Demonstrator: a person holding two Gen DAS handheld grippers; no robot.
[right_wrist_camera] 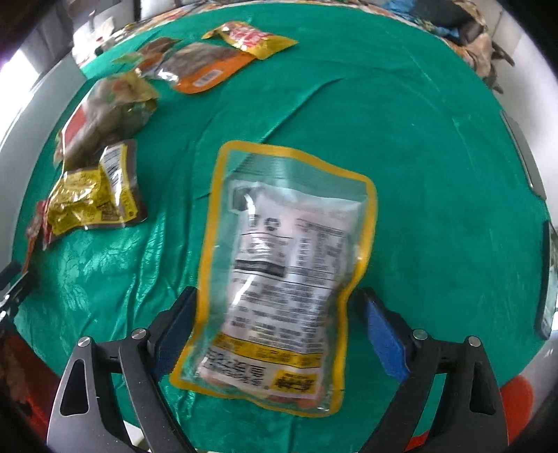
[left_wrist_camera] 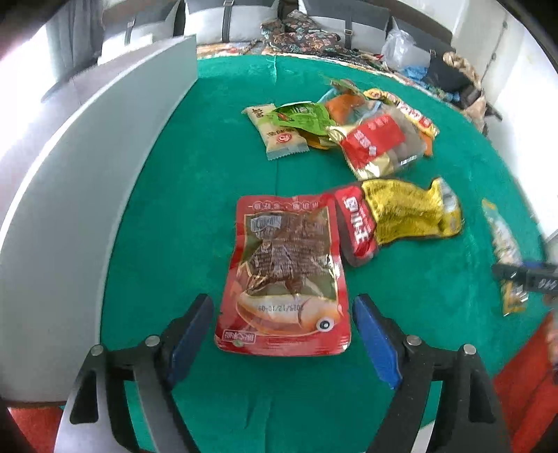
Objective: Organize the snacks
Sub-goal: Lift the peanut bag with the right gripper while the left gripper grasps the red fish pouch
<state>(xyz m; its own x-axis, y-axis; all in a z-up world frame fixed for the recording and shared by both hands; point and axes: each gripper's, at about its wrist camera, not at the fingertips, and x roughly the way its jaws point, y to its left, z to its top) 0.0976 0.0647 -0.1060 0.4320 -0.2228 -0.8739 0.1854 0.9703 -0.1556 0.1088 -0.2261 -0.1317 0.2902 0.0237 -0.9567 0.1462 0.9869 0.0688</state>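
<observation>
Red fish pouch flat on green cloth; yellow-edged pouch too.

yellow-rimmed pouch: print motion-blurred and unreadable; whether the right gripper's pads press on it cannot be told
snack pile: packets overlap; orange ones mostly covered by the green and red ones
packet at right edge: smeared in the left wrist view; partly behind a dark gripper tip
red fish pouch: small text illegible
grey panel: cut off by the frame's left edge

Home living room: green-clothed table, patterned cushions, sofa behind.
</observation>
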